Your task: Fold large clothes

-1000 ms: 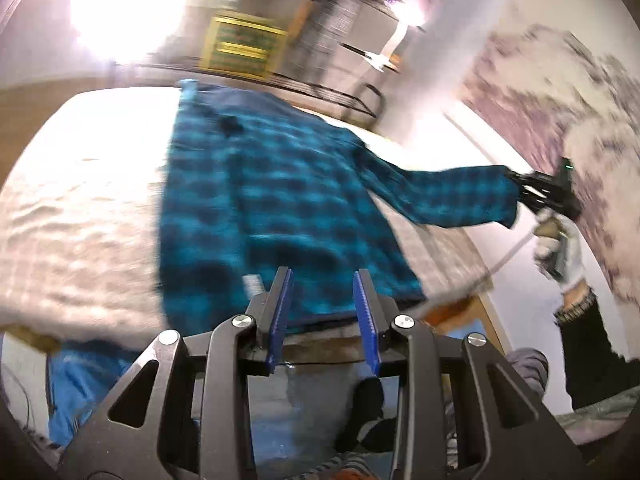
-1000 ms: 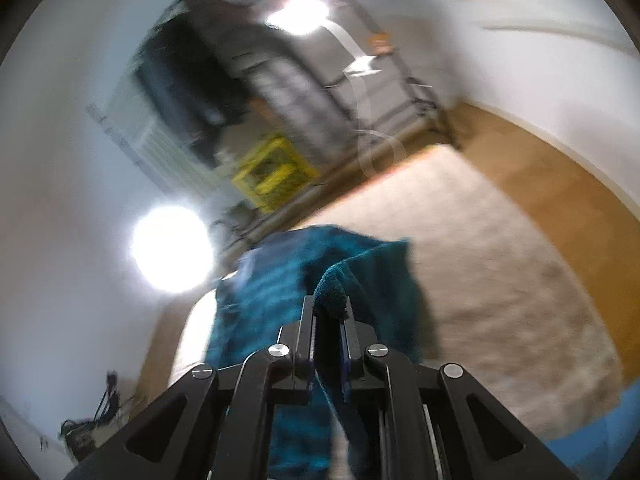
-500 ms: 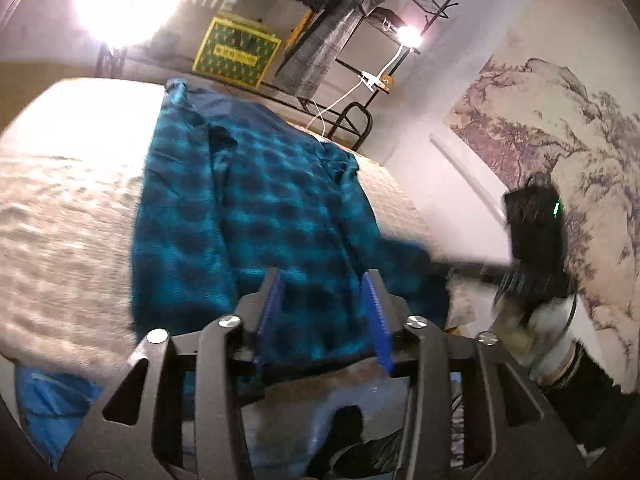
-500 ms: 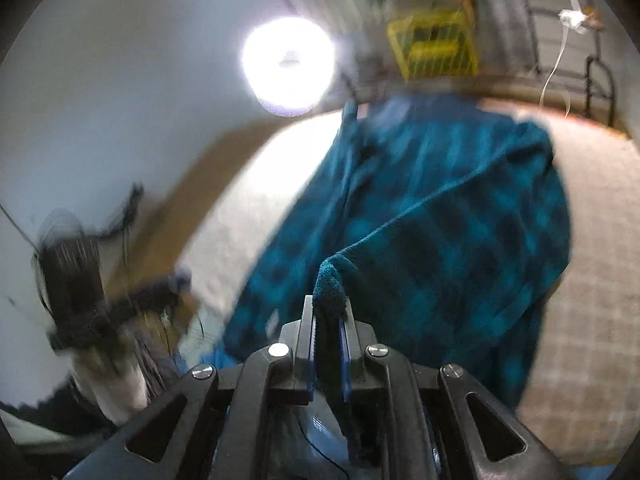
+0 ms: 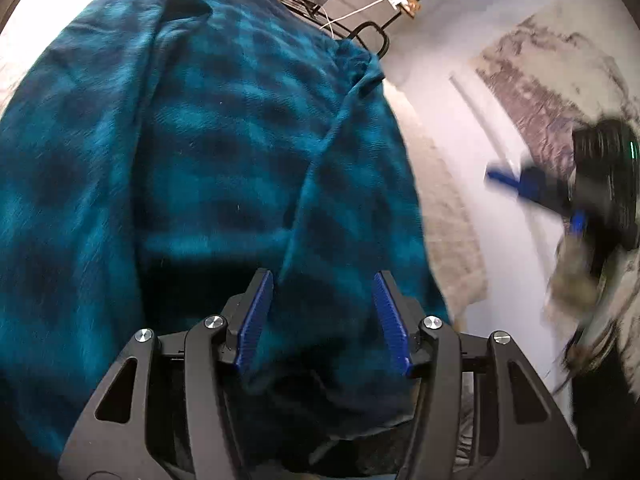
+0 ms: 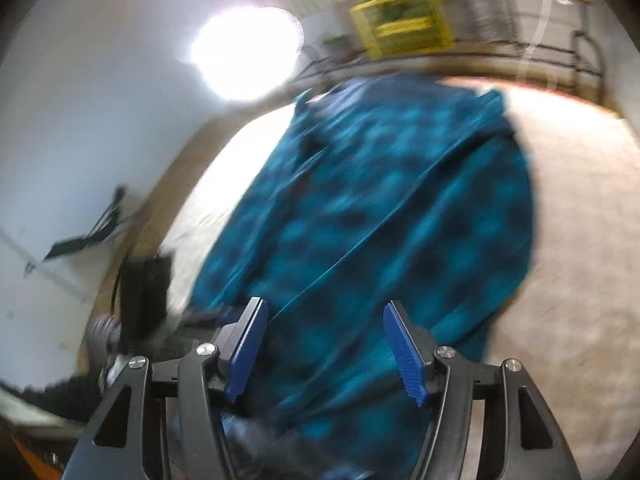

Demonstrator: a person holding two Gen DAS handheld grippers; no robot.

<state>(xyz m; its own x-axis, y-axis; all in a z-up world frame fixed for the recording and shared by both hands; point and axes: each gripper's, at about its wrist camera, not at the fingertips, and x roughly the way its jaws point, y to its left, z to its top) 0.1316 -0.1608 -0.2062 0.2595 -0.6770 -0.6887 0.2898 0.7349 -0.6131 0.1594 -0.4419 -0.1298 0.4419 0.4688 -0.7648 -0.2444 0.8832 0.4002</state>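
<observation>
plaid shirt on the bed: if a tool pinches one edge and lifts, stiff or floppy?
Probably floppy: the plaid shirt lies in soft ridges and drapes off the bed edge. The fabric looks fuzzy, so likely grippy, not slippery. Both the left tool and right tool are open.

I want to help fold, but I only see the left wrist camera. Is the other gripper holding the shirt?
Observer: No. The right wrist view shows the right gripper open, with nothing pinched between its blue pads.
Operator: Where is it pointing?
Observer: Along the plaid shirt, which lies spread on the bed, towards the collar end.
Operator: Why does it look so bright over there?
Observer: A round lamp glows by the wall, past the shirt's collar end.
</observation>
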